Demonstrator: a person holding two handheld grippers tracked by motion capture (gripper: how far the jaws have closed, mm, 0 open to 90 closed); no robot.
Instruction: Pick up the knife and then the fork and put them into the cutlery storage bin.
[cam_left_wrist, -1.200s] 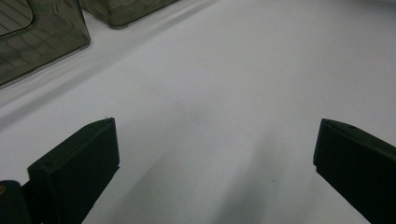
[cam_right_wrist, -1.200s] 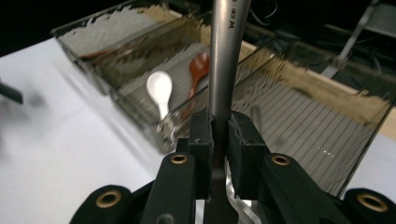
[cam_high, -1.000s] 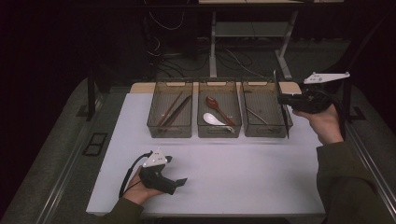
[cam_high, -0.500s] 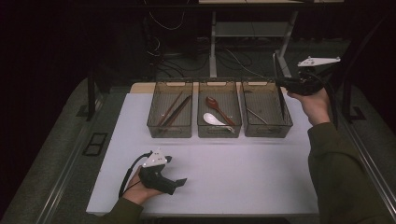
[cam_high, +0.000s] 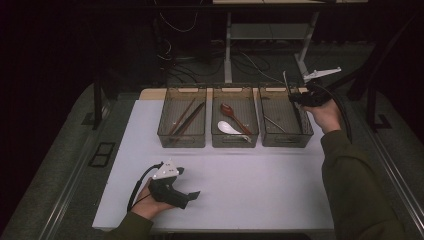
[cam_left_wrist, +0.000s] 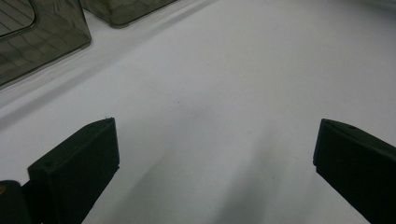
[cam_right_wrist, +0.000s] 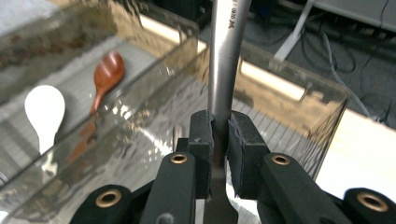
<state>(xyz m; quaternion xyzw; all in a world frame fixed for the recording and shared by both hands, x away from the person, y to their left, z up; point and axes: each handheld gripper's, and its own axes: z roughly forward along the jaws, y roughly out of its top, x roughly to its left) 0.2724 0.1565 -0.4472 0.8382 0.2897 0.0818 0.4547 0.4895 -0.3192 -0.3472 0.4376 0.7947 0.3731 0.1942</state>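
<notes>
Right gripper (cam_right_wrist: 220, 133) has its jaws clamped tight on a metal utensil handle (cam_right_wrist: 226, 51), the silver shaft rising straight up out of the pads in the right gripper view, pinched between them near its lower end; which utensil it is, I cannot tell. From the high view that right gripper (cam_high: 292, 99) hangs over the far right corner of the right-hand bin (cam_high: 286, 140), the handle (cam_high: 285, 80) showing as a thin pale sliver above the bin's back rim. This bin stands at the far edge of the worktop (cam_high: 250, 185), last in a row of three. In the middle bin (cam_high: 235, 141) lie a white spoon (cam_high: 227, 127) and a brown wooden spoon (cam_high: 234, 116). Left gripper (cam_high: 187, 196) rests on the worktop near its front left corner, jaws wide apart with nothing between them
</notes>
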